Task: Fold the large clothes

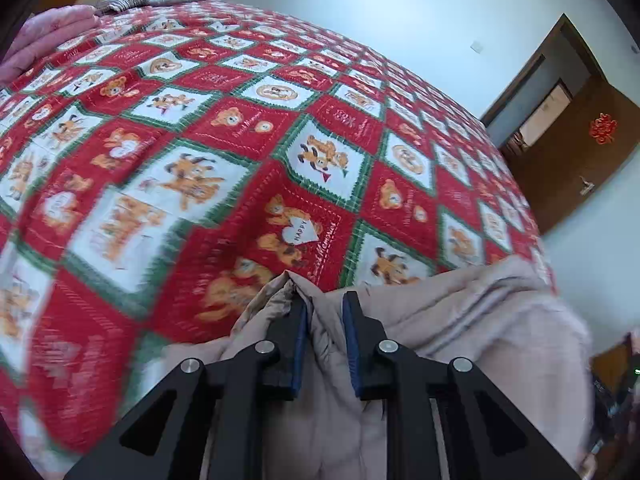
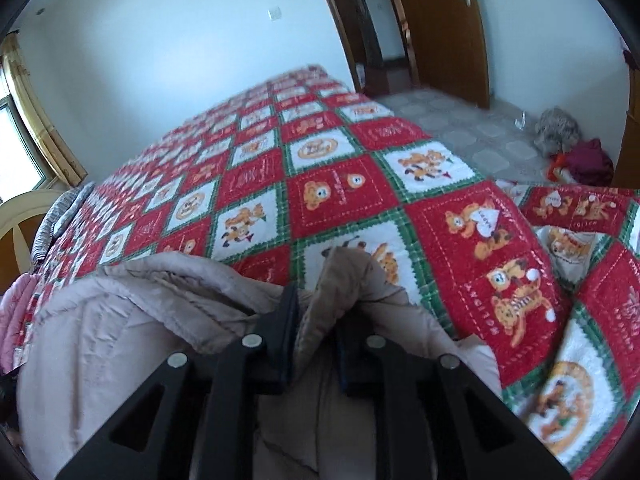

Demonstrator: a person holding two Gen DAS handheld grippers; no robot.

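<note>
Left wrist view, red teddy-bear quilt [image 1: 240,140] covering bed, brown door [image 1: 576,152], each hand-held gripper [image 1: 324,304] [image 2: 318,308] grasping beige coat [image 1: 460,312].

A red, white and green bear-patterned quilt [image 2: 320,184] is covering the bed; beyond it, a brown wooden door [image 2: 444,28] is standing against pale walls.
</note>
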